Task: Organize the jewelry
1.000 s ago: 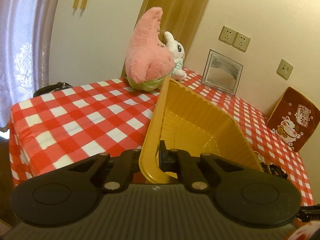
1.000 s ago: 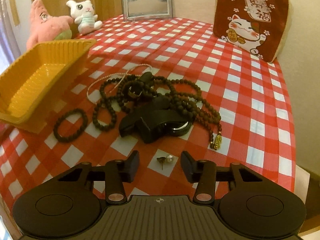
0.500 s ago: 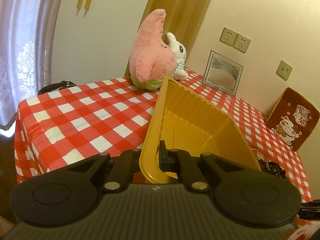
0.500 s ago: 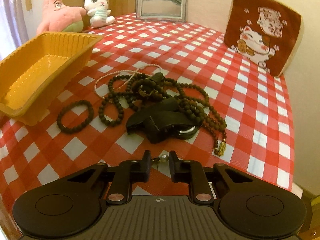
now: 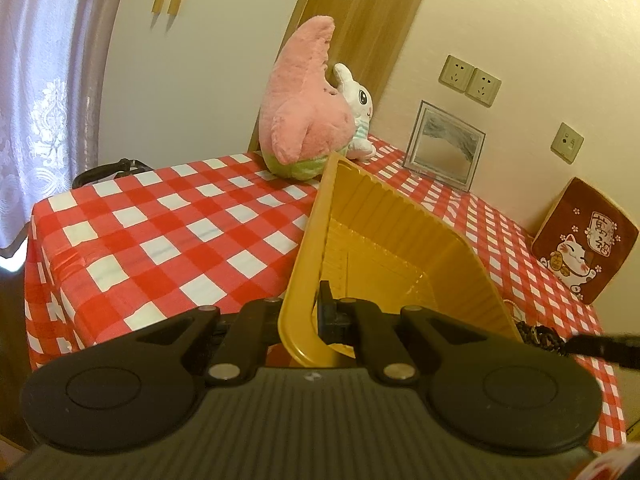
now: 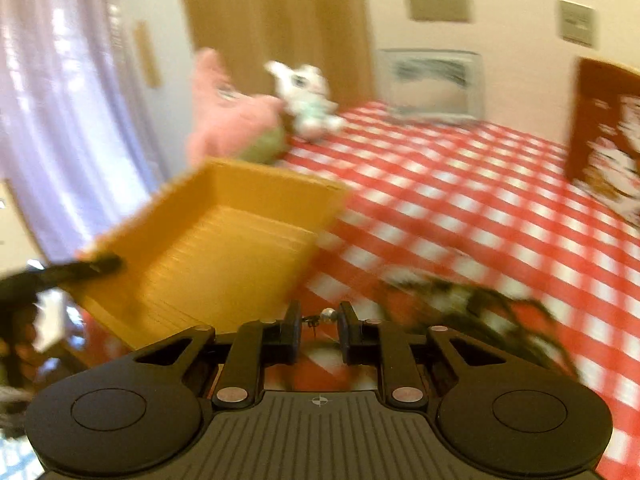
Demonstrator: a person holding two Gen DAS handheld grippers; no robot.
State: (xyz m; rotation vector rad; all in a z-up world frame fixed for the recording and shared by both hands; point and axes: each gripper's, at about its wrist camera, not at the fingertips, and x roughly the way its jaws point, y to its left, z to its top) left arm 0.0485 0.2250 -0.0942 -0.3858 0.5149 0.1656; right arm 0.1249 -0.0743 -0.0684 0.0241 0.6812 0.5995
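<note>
A pearl earring (image 6: 323, 315) sat pinched between the nearly closed right gripper (image 6: 319, 330), above the checked tablecloth (image 6: 460, 208), beside the yellow tray (image 5: 384, 248) whose rim the left gripper (image 5: 308, 312) clamped tight.

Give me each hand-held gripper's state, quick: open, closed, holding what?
Left hand-held gripper: closed on the rim of the yellow tray.
Right hand-held gripper: closed on a small pearl earring, held clear of the tablecloth.

Motion blur smears the dark bead necklaces (image 6: 472, 304) beyond counting strands.
</note>
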